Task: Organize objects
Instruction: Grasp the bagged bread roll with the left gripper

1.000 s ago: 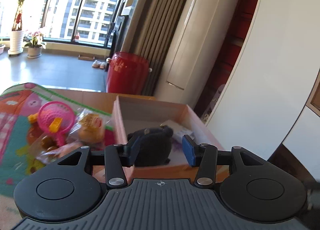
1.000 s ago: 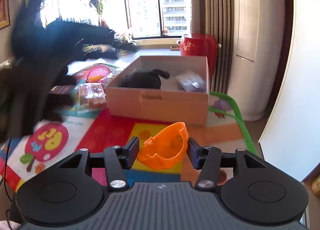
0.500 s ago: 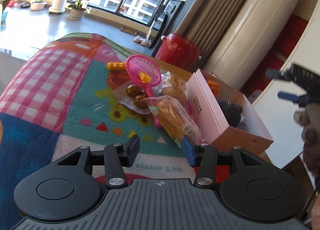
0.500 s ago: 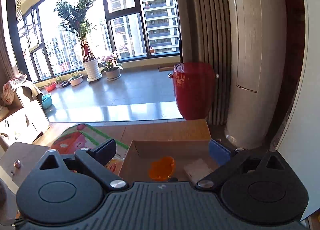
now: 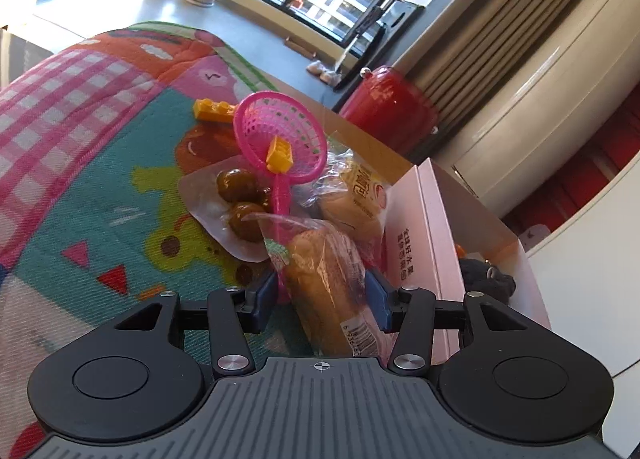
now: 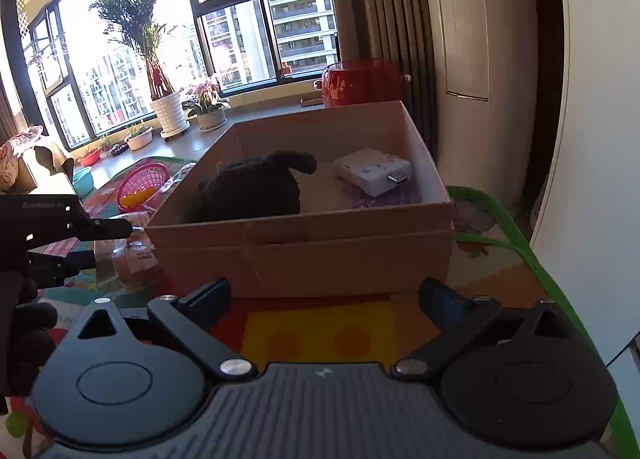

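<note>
The left gripper [image 5: 320, 295] straddles the near end of a bagged bread roll [image 5: 326, 279] lying on the colourful play mat [image 5: 80, 147], right up against the left wall of the cardboard box [image 5: 416, 227]. Its jaws stand half apart with the bag between them; whether the pads already touch the plastic is hard to say from this angle, but they don't look clamped.

Over on the right, the right gripper [image 6: 324, 301] has just been opening and now gapes wide, nothing between its jaws, parked low in front of the box's near wall. Inside the box sit a black plush toy [image 6: 248, 191] and a white adapter [image 6: 374, 173].

To do this pick well: close on the loaf itself, not just loose film, or the bag will slide out. The pink toy net [image 5: 280, 139] has its handle running down beside the bag, close by the left pad, so keep it out of the pinch. A second bagged bun [image 5: 356, 195] and a pouch of brown snacks [image 5: 240, 199] lie just beyond. Lift straight up before swinging right, since the box wall stands so close.
</note>
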Demonstrator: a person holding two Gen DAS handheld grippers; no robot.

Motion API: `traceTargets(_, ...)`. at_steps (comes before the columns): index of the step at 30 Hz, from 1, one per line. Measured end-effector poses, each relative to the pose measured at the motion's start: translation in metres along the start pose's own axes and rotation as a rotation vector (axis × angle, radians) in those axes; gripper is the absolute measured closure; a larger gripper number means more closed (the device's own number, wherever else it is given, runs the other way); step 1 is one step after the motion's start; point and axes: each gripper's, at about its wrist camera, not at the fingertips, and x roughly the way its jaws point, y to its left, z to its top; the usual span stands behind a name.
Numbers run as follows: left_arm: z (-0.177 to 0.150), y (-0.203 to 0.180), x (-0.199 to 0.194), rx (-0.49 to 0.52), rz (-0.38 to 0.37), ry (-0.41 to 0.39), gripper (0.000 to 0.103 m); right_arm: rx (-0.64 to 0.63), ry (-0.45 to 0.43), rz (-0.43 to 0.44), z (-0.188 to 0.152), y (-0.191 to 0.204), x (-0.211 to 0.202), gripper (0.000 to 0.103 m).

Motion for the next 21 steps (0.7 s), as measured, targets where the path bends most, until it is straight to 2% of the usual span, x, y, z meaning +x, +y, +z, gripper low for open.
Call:
traceTargets(7, -0.012, -0.023, 0.016, 0.065, 0.074, -0.059, 0.047, -0.014, 0.027, 0.011, 0.001, 0.002, 0.003, 0.0)
traceTargets(9, -0.013, -0.025, 0.011, 0.106, 0.066, -0.045, 0.054, -0.027, 0.038, -0.005, 0.001, 0.005, 0.005, 0.0)
traceTargets(11, -0.013, -0.019, 0.0, 0.117, 0.021, -0.014, 0.062, -0.039, 0.04, -0.012, 0.0, 0.007, 0.005, 0.0)
traceTargets(14, -0.017, -0.001, -0.034, 0.166, -0.043, -0.001, 0.066, -0.056, 0.047, -0.024, 0.001, 0.01, 0.007, 0.0)
traceTargets(17, -0.021, 0.032, -0.078, 0.207, -0.05, -0.032, 0.067, -0.101, 0.043, -0.044, 0.0, 0.021, 0.004, 0.0)
traceTargets(21, -0.011, 0.08, -0.114, 0.185, -0.021, -0.12, 0.067, -0.169, 0.031, 0.044, 0.011, 0.061, -0.008, 0.0)
